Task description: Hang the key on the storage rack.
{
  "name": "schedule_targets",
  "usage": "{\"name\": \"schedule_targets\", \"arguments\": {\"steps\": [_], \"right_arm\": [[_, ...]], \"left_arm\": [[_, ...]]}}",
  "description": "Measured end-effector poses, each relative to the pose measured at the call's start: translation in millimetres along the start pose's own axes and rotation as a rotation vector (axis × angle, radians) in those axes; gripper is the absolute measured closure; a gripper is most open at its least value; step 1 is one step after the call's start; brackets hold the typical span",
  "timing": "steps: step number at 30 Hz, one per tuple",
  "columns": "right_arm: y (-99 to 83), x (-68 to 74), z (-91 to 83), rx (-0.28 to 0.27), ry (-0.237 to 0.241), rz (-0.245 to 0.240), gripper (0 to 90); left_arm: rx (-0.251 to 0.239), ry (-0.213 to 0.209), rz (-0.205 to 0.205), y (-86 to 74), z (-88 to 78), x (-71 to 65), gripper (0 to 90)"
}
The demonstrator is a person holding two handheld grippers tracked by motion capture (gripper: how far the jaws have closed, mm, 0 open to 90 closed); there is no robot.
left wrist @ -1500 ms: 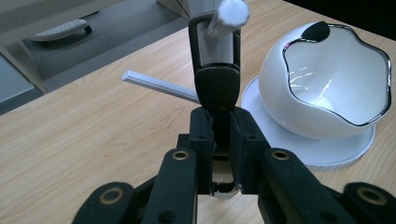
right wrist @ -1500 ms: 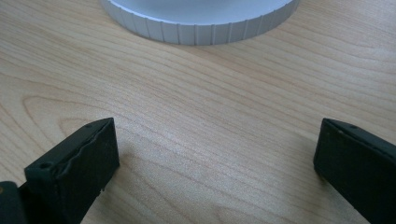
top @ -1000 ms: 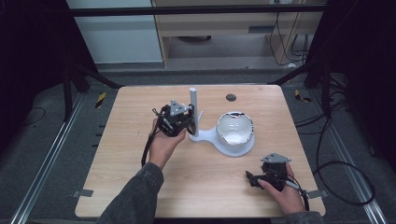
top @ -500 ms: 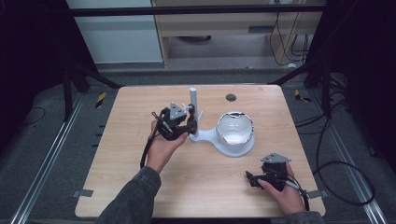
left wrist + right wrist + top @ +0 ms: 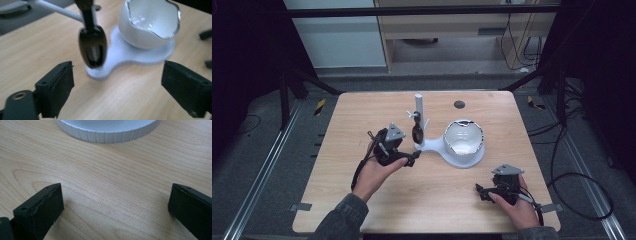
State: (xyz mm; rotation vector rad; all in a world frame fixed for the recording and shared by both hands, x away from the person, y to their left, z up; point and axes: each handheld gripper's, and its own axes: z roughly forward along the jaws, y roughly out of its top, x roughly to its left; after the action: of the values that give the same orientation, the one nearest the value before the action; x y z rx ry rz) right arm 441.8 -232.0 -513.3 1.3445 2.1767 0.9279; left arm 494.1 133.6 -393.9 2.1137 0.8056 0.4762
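A white stand (image 5: 446, 145) sits mid-table, with an upright post (image 5: 419, 107) and a jagged-rimmed white bowl (image 5: 463, 138) on its flat base. A dark glossy oval object (image 5: 417, 133) hangs from a peg on the post. In the left gripper view the oval object (image 5: 93, 48) hangs just ahead of my jaws, with the bowl (image 5: 150, 23) to its right. My left gripper (image 5: 411, 157) is open, just short of the base, with nothing in it (image 5: 117, 92). My right gripper (image 5: 481, 192) rests open near the front right edge. Its own view shows my right gripper (image 5: 115, 212) over bare wood, with the base's ribbed rim (image 5: 107, 133) ahead.
The wooden table (image 5: 362, 200) has a small dark round hole (image 5: 459, 104) near its far edge. Tape tabs (image 5: 301, 206) mark the front corners. Dark frame rails and cables surround the table on the floor.
My left gripper has drawn back from the post toward the near side, and the dark oval object now hangs alone on the peg. The right gripper has stayed put.
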Motion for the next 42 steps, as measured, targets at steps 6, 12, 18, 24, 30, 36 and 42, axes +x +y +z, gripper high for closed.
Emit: {"name": "schedule_targets", "arguments": {"steps": [6,12,18,24,30,36,42], "right_arm": [[-0.3,-0.7,-0.3,0.001,0.002,-0.003,0.4],[-0.4,-1.2,-0.6,0.002,0.003,-0.006,0.4],[-0.8,-1.6,-0.9,0.002,0.003,-0.002,0.4],[-1.0,-2.8,-1.8,0.004,0.008,0.005,0.4],[-1.7,-4.3,-2.0,0.002,0.002,0.001,0.4],[-1.7,-4.5,-2.0,0.002,0.002,0.000,0.4],[-1.8,-4.7,-2.1,0.003,0.002,0.001,0.4]], "left_arm": [[0.018,-0.023,0.030,-10.1,-13.3,-9.8,6.8],[0.038,-0.038,0.049,-16.2,-19.3,-18.0,6.2],[0.054,-0.034,0.089,-21.3,-19.7,-27.6,5.6],[0.068,-0.062,0.108,-22.3,-15.7,-36.6,5.5],[0.077,-0.086,0.135,-21.6,-9.4,-47.4,5.3],[0.092,-0.107,0.149,-22.9,-0.5,-55.9,5.3],[0.113,-0.122,0.161,-27.3,10.6,-64.2,5.3]]}}
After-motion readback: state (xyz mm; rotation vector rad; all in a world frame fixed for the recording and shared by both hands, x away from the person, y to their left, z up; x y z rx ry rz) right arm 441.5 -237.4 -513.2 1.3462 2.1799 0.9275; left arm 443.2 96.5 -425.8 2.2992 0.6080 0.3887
